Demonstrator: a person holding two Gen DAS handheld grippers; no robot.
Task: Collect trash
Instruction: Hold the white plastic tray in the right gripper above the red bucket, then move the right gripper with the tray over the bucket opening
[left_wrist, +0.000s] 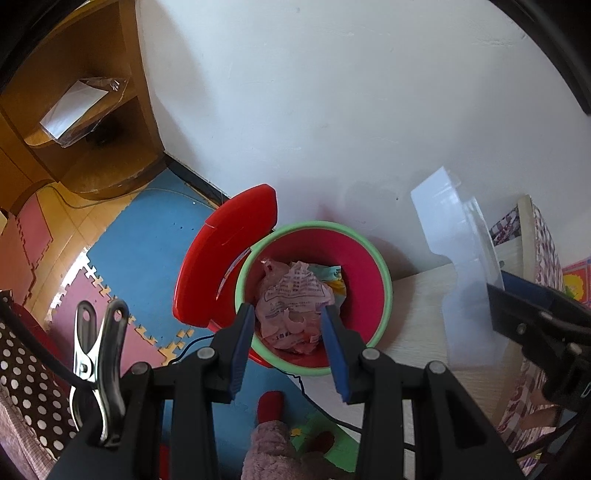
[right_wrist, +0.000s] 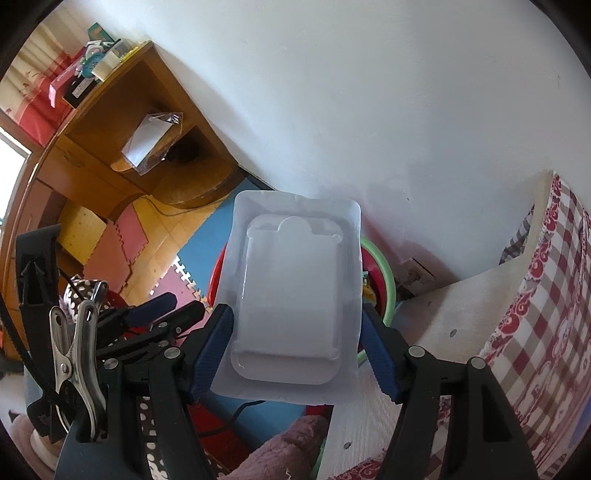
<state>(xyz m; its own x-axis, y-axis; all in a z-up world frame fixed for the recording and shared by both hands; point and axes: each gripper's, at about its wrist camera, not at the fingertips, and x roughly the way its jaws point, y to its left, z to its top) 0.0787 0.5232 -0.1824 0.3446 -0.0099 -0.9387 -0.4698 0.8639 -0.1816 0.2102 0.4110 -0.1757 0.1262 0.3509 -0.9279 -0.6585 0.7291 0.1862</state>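
— Trash first: in the left wrist view, what does the left hand-held gripper (left_wrist: 290, 328) grip?
— A crumpled pink printed paper wad (left_wrist: 293, 306), pinched between its blue pads above the red bin with the green rim (left_wrist: 384, 291), red lid (left_wrist: 221, 254) tipped open.
— And the right wrist view?
— The right hand-held gripper (right_wrist: 295, 347) clamps a clear moulded plastic blister tray (right_wrist: 291, 295) by its side edges, over that bin (right_wrist: 388, 280) beside the pale table (right_wrist: 461, 314).
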